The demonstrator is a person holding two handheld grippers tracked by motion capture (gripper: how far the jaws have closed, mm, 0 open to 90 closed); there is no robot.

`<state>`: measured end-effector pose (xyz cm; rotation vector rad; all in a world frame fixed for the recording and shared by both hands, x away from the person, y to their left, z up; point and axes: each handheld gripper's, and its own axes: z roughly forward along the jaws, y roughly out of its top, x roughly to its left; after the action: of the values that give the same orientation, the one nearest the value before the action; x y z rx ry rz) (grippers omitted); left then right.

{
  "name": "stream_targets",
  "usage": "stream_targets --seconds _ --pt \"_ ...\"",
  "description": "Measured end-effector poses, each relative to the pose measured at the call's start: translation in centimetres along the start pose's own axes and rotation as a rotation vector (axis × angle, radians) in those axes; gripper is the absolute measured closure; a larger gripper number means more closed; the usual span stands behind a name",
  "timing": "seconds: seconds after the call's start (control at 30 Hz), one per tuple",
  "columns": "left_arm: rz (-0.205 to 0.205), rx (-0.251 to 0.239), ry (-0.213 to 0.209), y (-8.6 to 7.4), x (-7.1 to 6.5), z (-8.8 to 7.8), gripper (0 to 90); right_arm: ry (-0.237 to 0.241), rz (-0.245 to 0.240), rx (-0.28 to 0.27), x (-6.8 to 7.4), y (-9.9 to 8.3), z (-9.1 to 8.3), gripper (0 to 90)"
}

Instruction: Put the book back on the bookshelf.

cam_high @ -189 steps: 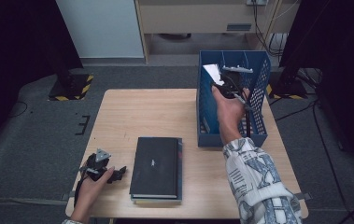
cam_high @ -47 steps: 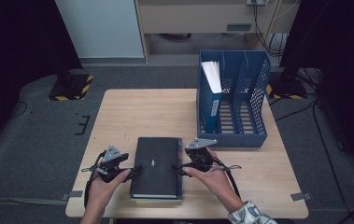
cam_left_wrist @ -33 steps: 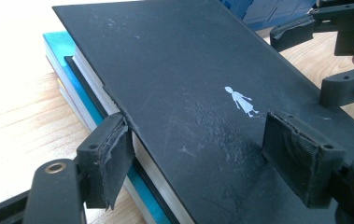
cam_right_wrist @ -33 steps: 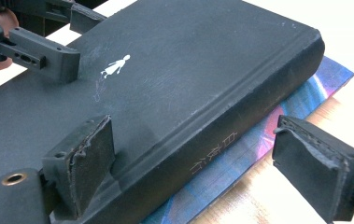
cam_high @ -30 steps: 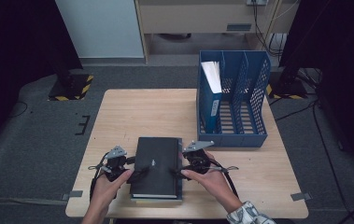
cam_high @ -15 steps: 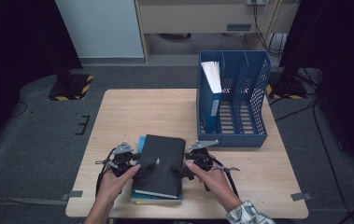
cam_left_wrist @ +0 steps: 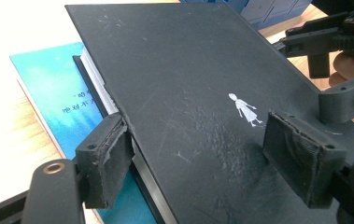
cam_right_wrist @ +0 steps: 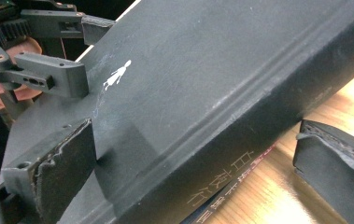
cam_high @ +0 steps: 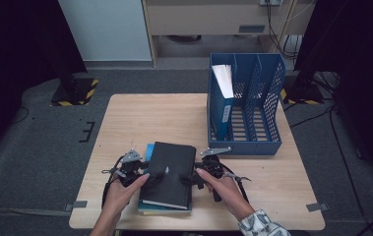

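Observation:
A black book [cam_high: 169, 171] lies skewed on a teal book [cam_high: 149, 150] near the table's front edge. My left gripper [cam_high: 142, 177] is at its left side. In the left gripper view one pad [cam_left_wrist: 103, 161] presses under the page edge and the other [cam_left_wrist: 300, 156] lies on the cover [cam_left_wrist: 188, 70], so my left gripper [cam_left_wrist: 202, 158] is shut on it. My right gripper [cam_high: 194, 177] is at the spine side. Its jaws have just been opening: in the right gripper view [cam_right_wrist: 198, 168] one pad [cam_right_wrist: 65, 170] rests by the cover [cam_right_wrist: 212, 60], the other [cam_right_wrist: 336, 163] stands off the spine.
A blue file rack [cam_high: 245, 143] stands at the back right of the wooden table [cam_high: 139, 118], with a blue folder and white paper [cam_high: 222, 81] in its left slot. Dark floor surrounds the table.
The right hand came back from the rack to the black book. Over the last second both grippers closed in and the black book swung askew, which bared the teal book beneath.

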<state>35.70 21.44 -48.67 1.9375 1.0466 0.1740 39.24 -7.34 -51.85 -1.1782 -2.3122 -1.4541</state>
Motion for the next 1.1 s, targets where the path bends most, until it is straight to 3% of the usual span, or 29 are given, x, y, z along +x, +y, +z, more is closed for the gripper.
stream_targets --seconds 0.53,0.77,0.9,1.1 --pt "-0.007 -0.004 -0.012 -0.1 0.0 0.2 23.5 0.073 0.086 0.011 -1.0 0.2 0.9 0.0" --pt "0.003 0.006 -0.026 0.0 0.7 0.2 16.6 0.074 0.084 -0.002 -1.1 0.0 0.9 0.0" --pt "-0.024 0.008 -0.085 -0.2 0.9 0.4 21.2 0.074 0.085 -0.004 -1.1 0.0 0.9 0.0" --pt "-0.013 0.008 -0.074 0.0 0.8 0.2 22.4 0.068 0.084 0.009 -1.0 0.2 0.9 0.5"
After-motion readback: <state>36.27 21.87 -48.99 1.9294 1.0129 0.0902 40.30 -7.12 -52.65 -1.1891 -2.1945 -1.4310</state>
